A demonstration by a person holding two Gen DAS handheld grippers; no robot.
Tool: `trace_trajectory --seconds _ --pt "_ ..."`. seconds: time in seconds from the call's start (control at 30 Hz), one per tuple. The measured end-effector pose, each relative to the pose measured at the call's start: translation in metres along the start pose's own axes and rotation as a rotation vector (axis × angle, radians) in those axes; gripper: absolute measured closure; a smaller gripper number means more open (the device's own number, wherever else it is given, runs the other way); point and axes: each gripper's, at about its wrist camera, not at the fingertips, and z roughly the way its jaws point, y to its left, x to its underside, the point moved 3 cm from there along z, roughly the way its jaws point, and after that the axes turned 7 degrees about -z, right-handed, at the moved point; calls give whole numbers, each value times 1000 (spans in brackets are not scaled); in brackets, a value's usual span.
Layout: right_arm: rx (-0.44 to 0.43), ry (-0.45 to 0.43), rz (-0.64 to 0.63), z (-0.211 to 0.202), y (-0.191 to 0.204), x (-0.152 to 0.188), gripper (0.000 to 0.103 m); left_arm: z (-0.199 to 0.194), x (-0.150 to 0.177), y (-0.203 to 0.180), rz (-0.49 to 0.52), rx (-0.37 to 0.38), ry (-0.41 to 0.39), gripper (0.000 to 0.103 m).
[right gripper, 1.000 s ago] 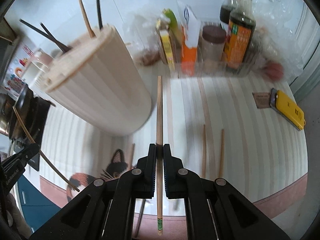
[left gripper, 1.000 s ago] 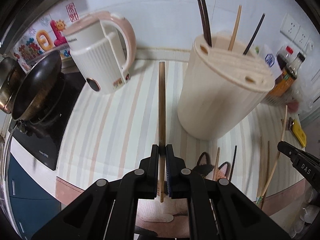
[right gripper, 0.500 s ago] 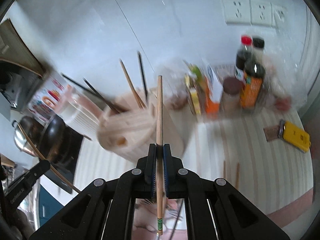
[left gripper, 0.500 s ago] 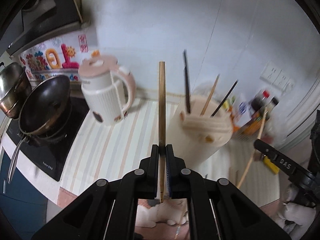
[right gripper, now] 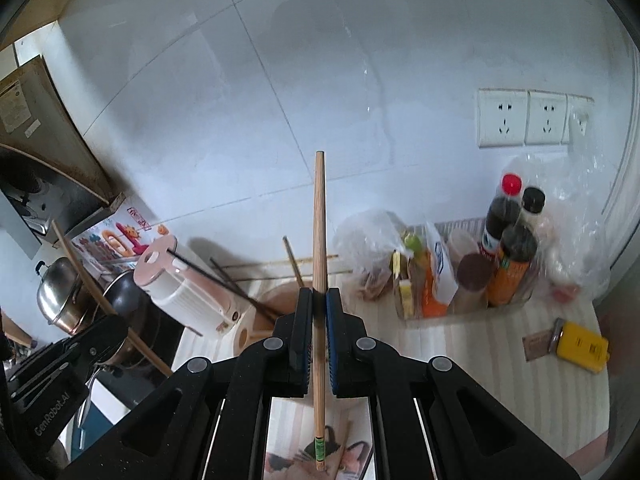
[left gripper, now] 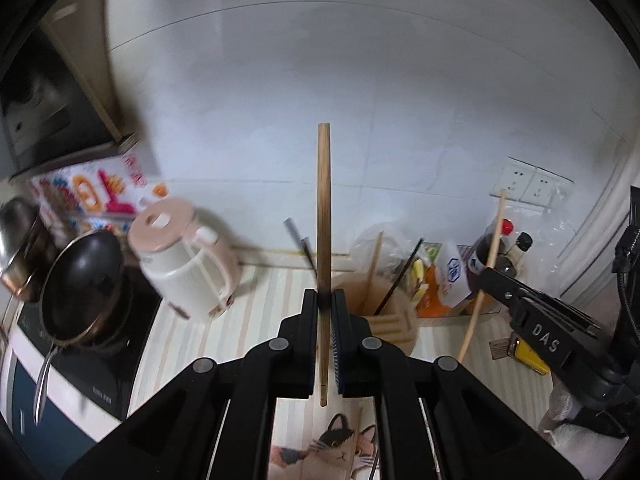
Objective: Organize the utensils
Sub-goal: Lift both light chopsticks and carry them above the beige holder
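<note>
Chopsticks: my left tongs (left gripper: 324, 308) clamp one wooden stick (left gripper: 323, 208) upright, my right tongs (right gripper: 319, 308) another (right gripper: 319, 240), both above the utensil holder (left gripper: 390, 316) on the table (right gripper: 480, 344). "DAS" and "GenRobot.AI" mark the tongs' bodies.

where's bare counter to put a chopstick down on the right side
Free: striped counter between the cream chopstick holder and the yellow box, in front of the condiment tray. Crowded: back wall by the dark sauce bottles, and left by the pink-lidded kettle.
</note>
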Motion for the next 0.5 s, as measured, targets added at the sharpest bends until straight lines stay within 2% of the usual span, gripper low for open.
trace_trajectory --seconds 0.3,0.5 --pt "-9 -45 88 11 -28 -25 96 31 -32 -28 65 64 22 99" --pt "-1 -82 151 28 -43 -42 96 51 -49 -30 73 57 27 99"
